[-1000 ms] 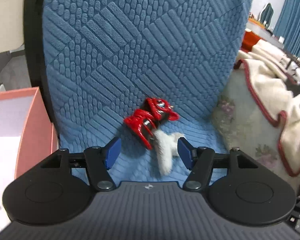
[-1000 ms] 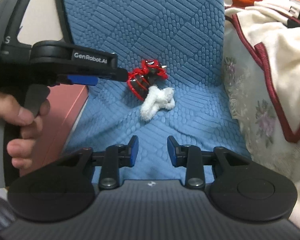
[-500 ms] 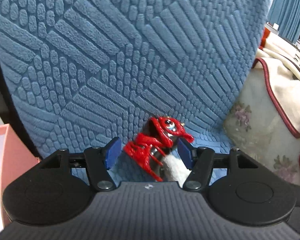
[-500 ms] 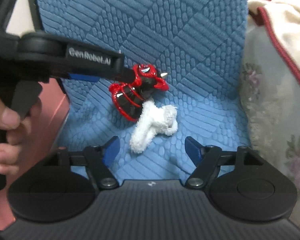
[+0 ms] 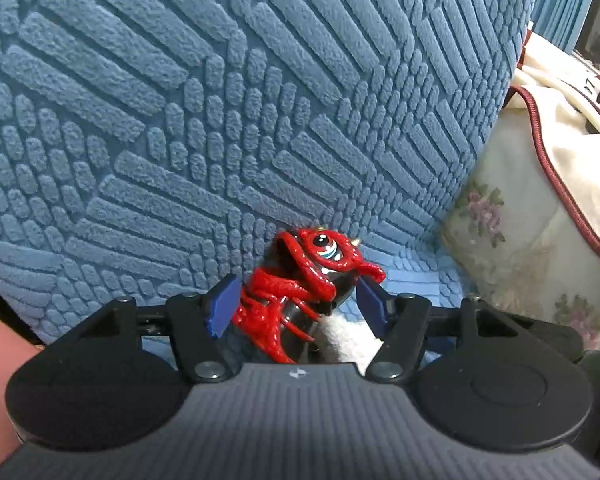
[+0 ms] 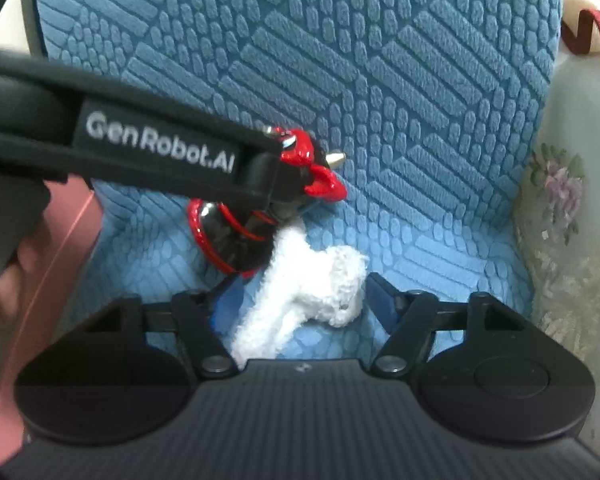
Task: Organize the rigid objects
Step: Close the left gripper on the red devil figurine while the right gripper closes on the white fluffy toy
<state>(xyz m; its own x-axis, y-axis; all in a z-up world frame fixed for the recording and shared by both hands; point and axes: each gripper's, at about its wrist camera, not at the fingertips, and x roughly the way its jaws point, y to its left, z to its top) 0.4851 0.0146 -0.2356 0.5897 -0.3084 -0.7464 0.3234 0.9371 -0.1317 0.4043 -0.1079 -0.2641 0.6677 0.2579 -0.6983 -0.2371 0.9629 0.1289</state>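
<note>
A blue textured chair cover fills most of both views, forming the backrest and the seat on which the task items lie. To its right sits a cream floral cushion, with a cream blanket edged in dark red cord draped over it. A pink box stands at the left edge of the seat in the right wrist view. The left tool is low over the seat with its blue pads spread around a red and black figurine; the pads sit close beside the figurine on both sides, but actual contact cannot be confirmed. The figurine rests near the junction of seat and backrest, with one painted eye and small metallic spikes on its head. The right tool is spread wide, with its pads flanking a white fluffy toy that lies on the seat. The white toy touches the lower side of the figurine. In the right wrist view the left tool's black finger crosses in front of the figurine's head.
</note>
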